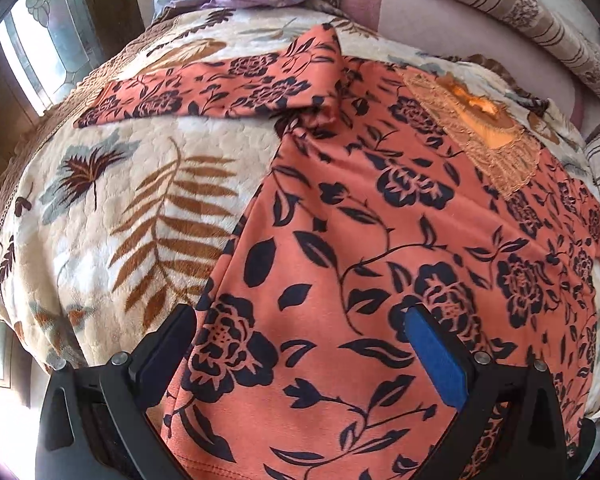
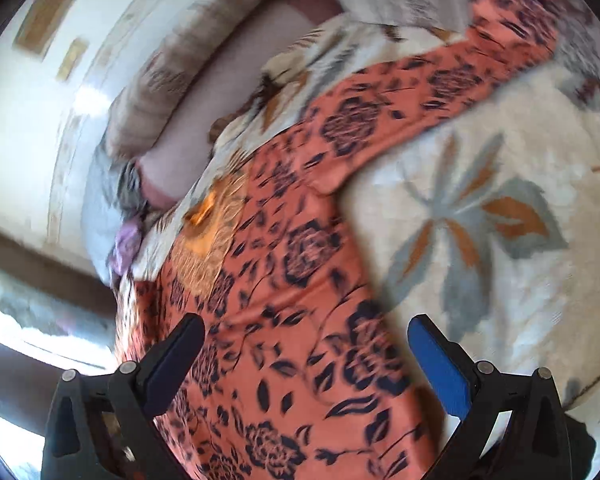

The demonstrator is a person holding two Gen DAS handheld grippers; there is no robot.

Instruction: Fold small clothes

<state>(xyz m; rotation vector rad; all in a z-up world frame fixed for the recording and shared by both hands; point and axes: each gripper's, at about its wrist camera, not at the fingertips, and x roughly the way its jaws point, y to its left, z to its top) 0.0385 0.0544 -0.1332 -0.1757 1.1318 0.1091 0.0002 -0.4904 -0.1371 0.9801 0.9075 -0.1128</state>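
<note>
On the bed: orange floral top (image 1: 380, 240) lies spread flat on the leaf-print blanket (image 1: 112, 208), lace neckline (image 1: 488, 148) towards the pillows (image 1: 512, 12).
Sleeves: one sleeve (image 1: 204, 88) stretches sideways; the other sleeve (image 2: 400, 92) angles out in the right view.
Left hand-held gripper (image 1: 304, 316): jaws wide apart over the hem corner, holding nothing.
Right hand-held gripper (image 2: 306, 326): jaws spread over the body's side edge, empty.
Doing it well: probably pinch both layers at the edge, then fold inward evenly, keeping the fabric taut.
Hard to see: right view is motion-blurred; hem runs out of frame; whether the fingers touch cloth is unclear.
</note>
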